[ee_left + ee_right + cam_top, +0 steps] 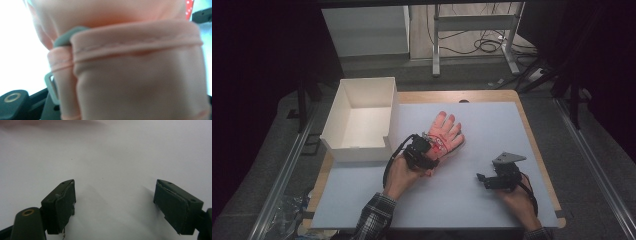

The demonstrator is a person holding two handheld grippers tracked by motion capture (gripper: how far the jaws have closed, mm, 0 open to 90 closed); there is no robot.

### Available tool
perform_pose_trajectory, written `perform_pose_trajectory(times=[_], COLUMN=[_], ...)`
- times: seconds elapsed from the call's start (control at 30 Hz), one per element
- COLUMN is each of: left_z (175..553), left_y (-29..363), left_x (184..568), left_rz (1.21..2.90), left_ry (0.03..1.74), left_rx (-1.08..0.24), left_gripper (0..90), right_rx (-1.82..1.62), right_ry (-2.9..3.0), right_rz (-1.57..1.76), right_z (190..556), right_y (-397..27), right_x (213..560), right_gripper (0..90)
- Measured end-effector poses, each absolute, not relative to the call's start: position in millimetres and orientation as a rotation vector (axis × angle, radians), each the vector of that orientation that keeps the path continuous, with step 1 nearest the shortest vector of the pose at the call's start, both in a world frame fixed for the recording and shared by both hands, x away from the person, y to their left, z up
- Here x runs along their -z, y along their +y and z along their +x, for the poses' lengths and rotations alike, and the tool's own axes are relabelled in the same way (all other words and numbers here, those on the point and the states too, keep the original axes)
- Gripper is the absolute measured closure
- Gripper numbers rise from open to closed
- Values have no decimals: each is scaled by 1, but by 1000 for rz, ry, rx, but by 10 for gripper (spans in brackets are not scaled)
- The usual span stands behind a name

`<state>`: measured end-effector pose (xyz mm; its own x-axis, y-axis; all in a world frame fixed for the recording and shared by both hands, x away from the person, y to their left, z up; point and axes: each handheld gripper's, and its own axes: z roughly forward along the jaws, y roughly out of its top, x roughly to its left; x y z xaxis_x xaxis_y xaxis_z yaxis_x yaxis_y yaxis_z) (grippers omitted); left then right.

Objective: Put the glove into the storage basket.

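The left hand-held gripper is clamped on the pink glove's cuff; the right hand-held gripper rests with jaws apart on the desk.

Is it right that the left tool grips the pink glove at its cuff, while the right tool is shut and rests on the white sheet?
Not quite. The right tool is open: the right gripper view shows its jaws wide apart above the white sheet. The left tool does grip the pink glove at its cuff.

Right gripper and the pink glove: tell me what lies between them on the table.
Nothing: in the high view the stretch of white table cover between the right gripper and the pink glove is bare. The left gripper grips the glove's cuff from the other side.
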<state>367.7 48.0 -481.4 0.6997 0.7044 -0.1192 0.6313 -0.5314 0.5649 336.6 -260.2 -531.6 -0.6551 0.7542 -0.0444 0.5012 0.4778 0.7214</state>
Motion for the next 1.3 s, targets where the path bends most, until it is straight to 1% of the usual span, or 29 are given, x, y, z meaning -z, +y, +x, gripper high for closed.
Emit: perform_pose_trajectory(times=[0.63,1.03,1.3], left_z=[391,404,413], left_y=[58,69,80], left_x=[422,399,377], left_rz=[2311,2288,2253], left_ry=[1058,1110,1154], left_rx=[-208,-236,-285], left_gripper=[494,494,491], right_rx=[-986,-991,-989], right_ry=[2374,2370,2370], right_rz=[1052,1055,1053], right_z=[337,336,336], right_y=[-260,-260,-260], right_x=[532,532,532], right_gripper=[181,181,181])
